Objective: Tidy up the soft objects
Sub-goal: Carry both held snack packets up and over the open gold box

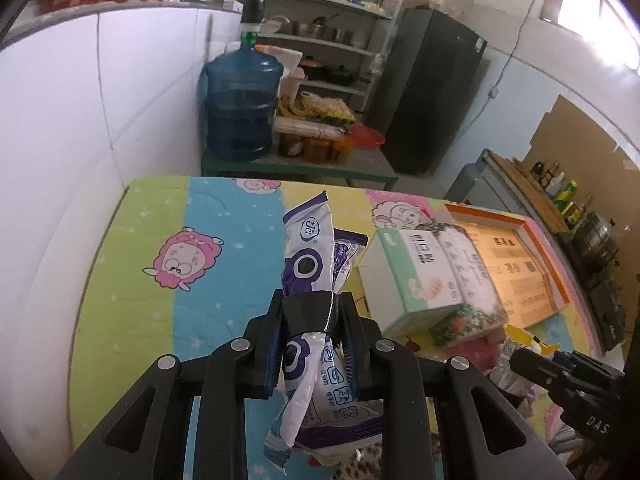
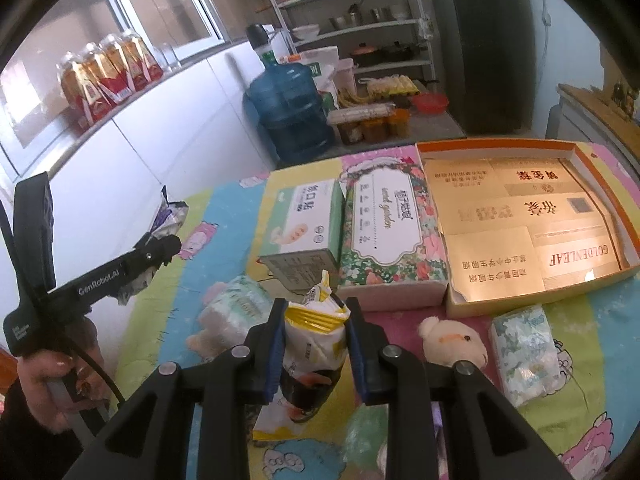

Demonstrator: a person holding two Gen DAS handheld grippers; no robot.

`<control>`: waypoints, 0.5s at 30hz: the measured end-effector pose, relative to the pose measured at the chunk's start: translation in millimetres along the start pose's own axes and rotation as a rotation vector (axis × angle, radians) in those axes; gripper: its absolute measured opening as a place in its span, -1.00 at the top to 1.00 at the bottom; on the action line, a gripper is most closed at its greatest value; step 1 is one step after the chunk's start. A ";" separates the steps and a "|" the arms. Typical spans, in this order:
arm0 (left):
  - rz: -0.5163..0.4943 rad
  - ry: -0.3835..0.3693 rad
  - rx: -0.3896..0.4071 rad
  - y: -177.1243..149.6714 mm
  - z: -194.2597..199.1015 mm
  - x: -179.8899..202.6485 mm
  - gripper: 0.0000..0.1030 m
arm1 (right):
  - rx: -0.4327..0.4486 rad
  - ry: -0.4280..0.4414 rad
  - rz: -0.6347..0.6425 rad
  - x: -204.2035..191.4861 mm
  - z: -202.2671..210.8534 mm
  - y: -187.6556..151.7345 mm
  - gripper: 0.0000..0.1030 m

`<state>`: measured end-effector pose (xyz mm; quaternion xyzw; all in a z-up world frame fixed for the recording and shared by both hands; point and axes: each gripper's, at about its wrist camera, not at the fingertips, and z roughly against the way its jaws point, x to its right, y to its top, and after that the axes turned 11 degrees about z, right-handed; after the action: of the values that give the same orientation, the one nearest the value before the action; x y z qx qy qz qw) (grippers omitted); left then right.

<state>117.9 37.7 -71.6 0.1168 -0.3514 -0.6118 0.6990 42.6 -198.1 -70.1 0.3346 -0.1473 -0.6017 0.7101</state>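
Covering the surface (image 2: 224,216) is a striped cartoon-sheep cloth, with everything below lying on it. Largest is the open orange-rimmed box (image 2: 600,184) at the far right, its floor lined with flattened gold cartons. Touching its left wall lies a floral tissue box (image 2: 384,224), and pressed against that one's left side sits a mint-green tissue box (image 2: 304,220); the same green box (image 1: 416,264) shows from the left wrist camera. Nearer the camera, a wrapped tissue pack (image 2: 524,352) lies to the right, just beside a cream plush toy (image 2: 454,340). Another small tissue pack (image 2: 236,308) rests left of centre, blurred.

The left tool (image 1: 312,320) is clamped tight on a purple-and-white pouch (image 1: 308,256), squeezing its middle so both ends flare out, lifted above the cloth; from the right wrist view the same tool (image 2: 164,244) appears at the left with the crumpled pouch (image 2: 168,212) sticking up from it. The right tool (image 2: 316,320) grips a yellow-and-white snack bag (image 2: 316,344) across its upper part, the bag's lower end hanging down toward the cloth
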 end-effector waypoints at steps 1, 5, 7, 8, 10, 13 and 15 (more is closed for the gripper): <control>-0.002 -0.002 0.007 -2.1 6.2 1.1 0.51 | 0.007 0.002 0.000 -1.3 4.9 -1.5 0.44; -0.036 -0.009 0.034 -10.6 24.8 9.0 0.51 | 0.032 0.008 0.002 -6.6 19.9 -5.2 0.45; -0.053 -0.015 0.039 -14.7 32.6 14.2 0.51 | 0.045 0.008 0.002 -9.4 28.7 -9.0 0.45; -0.063 -0.016 0.038 -17.6 36.9 16.8 0.51 | 0.050 0.008 0.001 -10.3 32.5 -10.4 0.45; -0.072 -0.016 0.033 -22.3 42.0 21.3 0.51 | 0.062 0.004 0.000 -11.9 41.7 -14.8 0.45; -0.089 -0.033 0.026 -30.1 48.9 30.4 0.51 | 0.081 -0.011 -0.009 -11.4 55.5 -20.6 0.44; -0.106 -0.048 0.024 -35.6 54.5 38.4 0.51 | 0.091 -0.021 -0.024 -9.2 64.0 -24.3 0.45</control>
<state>55.9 8.3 -39.7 0.1286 -0.3688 -0.6463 0.6555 -17.1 -209.6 -37.4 0.3622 -0.1779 -0.6062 0.6853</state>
